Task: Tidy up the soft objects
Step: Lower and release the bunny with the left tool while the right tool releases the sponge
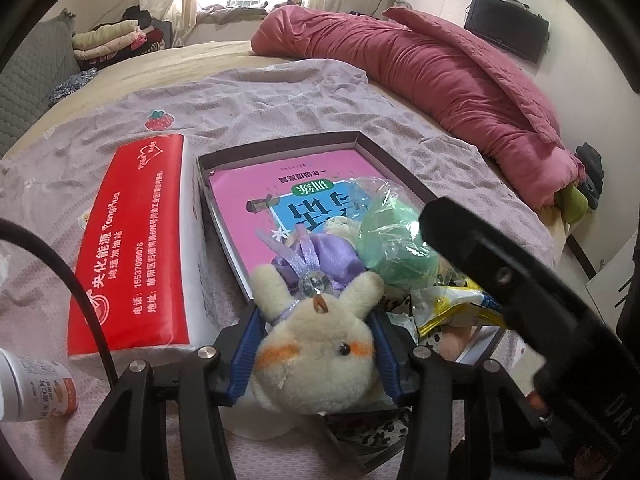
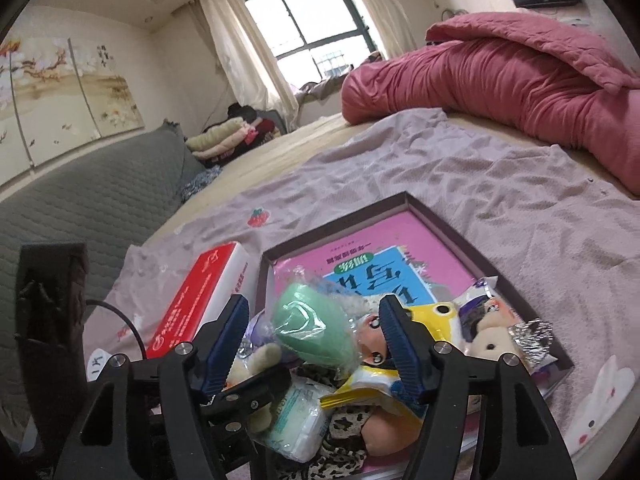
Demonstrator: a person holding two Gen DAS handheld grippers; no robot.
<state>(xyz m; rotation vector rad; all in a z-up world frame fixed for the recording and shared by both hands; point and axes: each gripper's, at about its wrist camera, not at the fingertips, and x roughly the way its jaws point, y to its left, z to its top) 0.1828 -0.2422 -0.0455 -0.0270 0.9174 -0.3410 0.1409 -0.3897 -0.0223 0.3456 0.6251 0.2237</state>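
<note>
My left gripper (image 1: 316, 320) is shut on a cream plush rabbit (image 1: 320, 356) in a purple dress (image 1: 316, 260), held over the near end of a shallow dark tray (image 1: 280, 146). The tray holds a pink book (image 1: 256, 184), a green plush in clear wrap (image 1: 392, 240) and yellow packets (image 1: 452, 308). My right gripper (image 2: 316, 312) is open above the same tray (image 2: 340, 220), its fingers either side of the green wrapped plush (image 2: 316, 332). A doll (image 2: 370, 344), a yellow packet (image 2: 432, 316), a tissue pack (image 2: 296, 424) and a small wrapped doll (image 2: 488, 320) lie below it.
A red and white tissue box (image 1: 132, 248) lies left of the tray on the lilac sheet (image 1: 280, 100). A small bottle (image 1: 36, 388) stands at the near left. A rolled pink quilt (image 1: 440, 72) lies along the bed's right side. Folded clothes (image 2: 228, 136) sit by the window.
</note>
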